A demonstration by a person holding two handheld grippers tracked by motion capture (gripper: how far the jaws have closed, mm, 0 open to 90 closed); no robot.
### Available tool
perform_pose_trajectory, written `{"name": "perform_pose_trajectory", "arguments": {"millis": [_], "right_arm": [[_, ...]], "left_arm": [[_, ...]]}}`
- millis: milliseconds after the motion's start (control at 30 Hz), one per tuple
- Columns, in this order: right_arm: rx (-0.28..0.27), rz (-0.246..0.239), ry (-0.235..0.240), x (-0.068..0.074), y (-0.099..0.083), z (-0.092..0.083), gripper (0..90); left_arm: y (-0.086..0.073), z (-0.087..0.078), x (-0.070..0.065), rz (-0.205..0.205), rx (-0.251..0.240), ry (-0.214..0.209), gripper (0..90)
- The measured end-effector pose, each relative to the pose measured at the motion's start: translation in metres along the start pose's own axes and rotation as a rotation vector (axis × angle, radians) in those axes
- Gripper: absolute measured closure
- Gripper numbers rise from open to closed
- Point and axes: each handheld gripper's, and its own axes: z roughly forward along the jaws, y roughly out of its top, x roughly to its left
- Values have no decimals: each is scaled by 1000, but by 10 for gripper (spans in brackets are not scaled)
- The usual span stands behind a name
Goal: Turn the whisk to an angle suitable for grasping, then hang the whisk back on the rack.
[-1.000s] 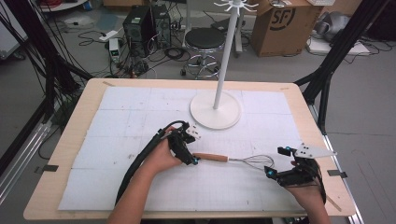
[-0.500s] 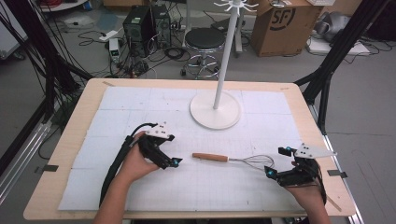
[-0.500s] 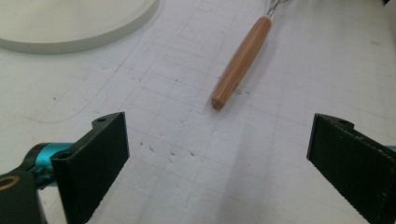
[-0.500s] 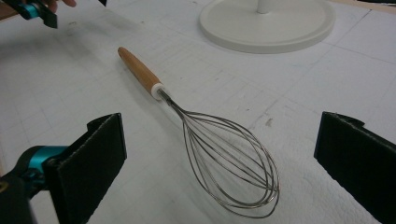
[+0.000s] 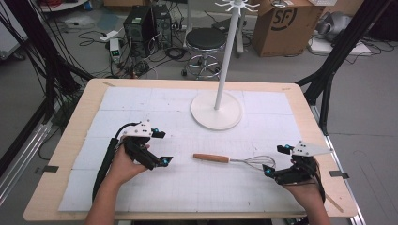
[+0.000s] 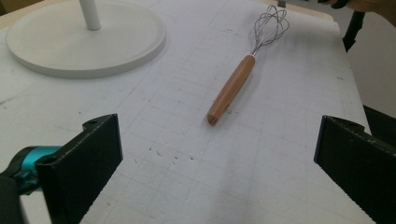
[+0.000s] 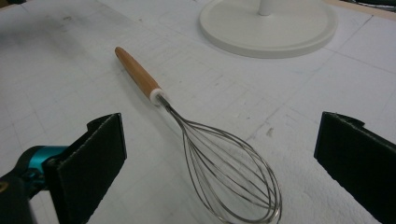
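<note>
A whisk (image 5: 233,160) with a wooden handle (image 6: 231,88) and wire loops (image 7: 232,172) lies flat on the white gridded mat, handle pointing left. My left gripper (image 5: 159,147) stands open a short way left of the handle end, nothing between its jaws. My right gripper (image 5: 274,160) is open at the whisk's wire end, with the loops just in front of its jaws and not held.
A white stand with a round base (image 5: 216,110) and a tall pole (image 5: 227,49) rises at the back middle of the table (image 5: 70,140). Beyond the far edge are a stool (image 5: 206,40), a cardboard box (image 5: 281,21) and cables on the floor.
My left gripper has let go of the whisk handle and drawn back to the left, leaving the whisk lying on the mat. The right gripper has stayed in place.
</note>
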Motion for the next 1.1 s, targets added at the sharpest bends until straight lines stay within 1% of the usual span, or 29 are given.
{"name": "perform_pose_trajectory", "arguments": {"millis": [100,133,233,267,300,333,367,400,433,467,600,667,700,733,767,800,900,933,967,1000,1100], "right_arm": [[0,-6,4,1,4,2,12],[-2,-12,-2,2,7,3,12],[5,-26,5,3,16,7,12],[14,-29,7,3,19,9,12],[22,-32,9,2,22,12,12],[30,-35,11,2,25,14,12],[41,-40,17,2,27,17,12],[69,-46,20,1,32,24,13],[69,-46,20,1,32,24,13],[80,-51,25,1,34,27,13],[118,-77,39,2,46,39,13],[137,-92,49,2,51,45,46],[150,-97,64,3,54,49,47],[179,-112,73,5,59,56,50],[179,-112,73,5,59,56,50],[196,-118,79,7,61,60,52],[242,-139,100,12,66,71,99],[258,-145,112,13,68,74,147],[276,-154,130,14,69,78,159],[294,-162,136,16,70,82,160],[335,-181,137,21,73,93,170]], "left_arm": [[1,-4,-1,2,-12,3,16],[2,-5,-1,4,-14,1,16],[2,-7,-2,-1,-27,2,16],[3,-8,-1,1,-26,1,16],[3,-9,-1,11,-16,7,16],[4,-9,-2,12,-8,14,16],[5,-10,-3,17,3,20,16],[5,-11,-3,22,2,22,16],[6,-12,-3,25,-2,19,16],[6,-13,-4,22,-6,18,16],[6,-13,-4,27,3,21,16],[6,-13,-4,29,1,20,16],[6,-13,-4,31,0,20,16],[6,-13,-4,30,-5,21,16],[6,-13,-4,30,-5,21,16],[6,-13,-4,28,-5,24,16],[6,-13,-4,27,-2,25,16],[6,-13,-4,30,0,27,16],[6,-13,-4,33,-1,25,16],[6,-13,-4,31,-3,25,16],[6,-13,-4,33,2,30,16]]}}
